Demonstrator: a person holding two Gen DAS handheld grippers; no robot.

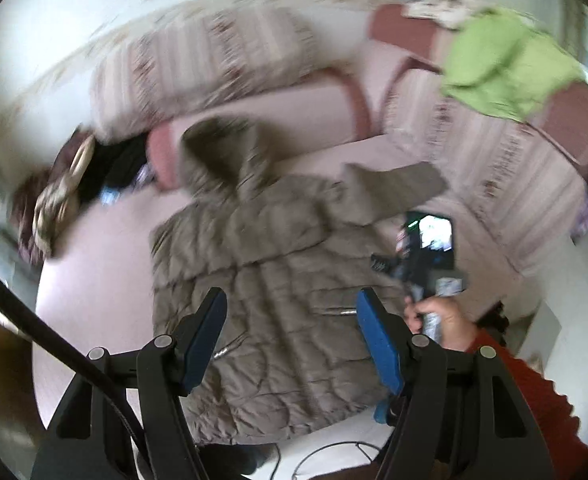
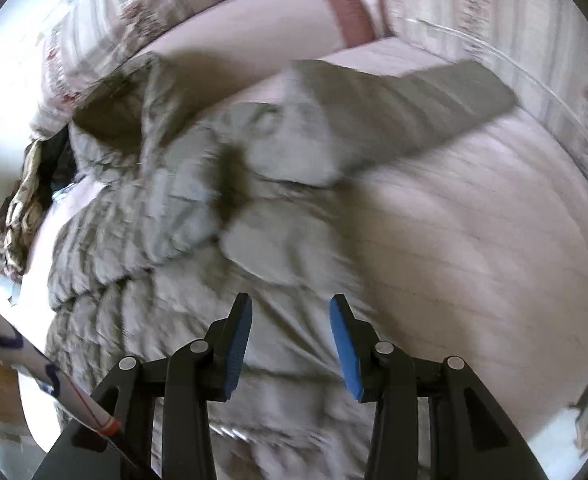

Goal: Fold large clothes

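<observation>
The left claw [image 1: 291, 312], its blue-padded black fingers spread wide and gripping nothing, hangs above the lower body of a grey-brown quilted puffer coat [image 1: 269, 292] laid flat on a pale pink sofa seat [image 1: 93, 256], a position that looks chosen for surveying the garment before a fold. The right claw [image 2: 289, 320], likewise parted and empty, hovers low over the same coat's smooth, puffy side, seemingly poised to take hold near an edge; whether its pads touch the fabric cannot be told through the motion blur. The coat lies with its hood [image 1: 217, 148] pointing toward the striped, floral-patterned backrest cushions [image 1: 197, 60] and one sleeve [image 1: 390, 188] flung out sideways across the seat, so the folding appears barely begun. Stitched channels give the padded shell a ribbed, pillowy surface, with a metallic zip glinting near the hem. In the left wrist view, the person's right hand [image 1: 438, 320], in a rust-red sleeve, grips the other tool's handle. A lime-green garment [image 1: 502, 64] is draped over the sofa's far corner, and a patterned heap of clothes [image 1: 57, 196] sits at the left.
</observation>
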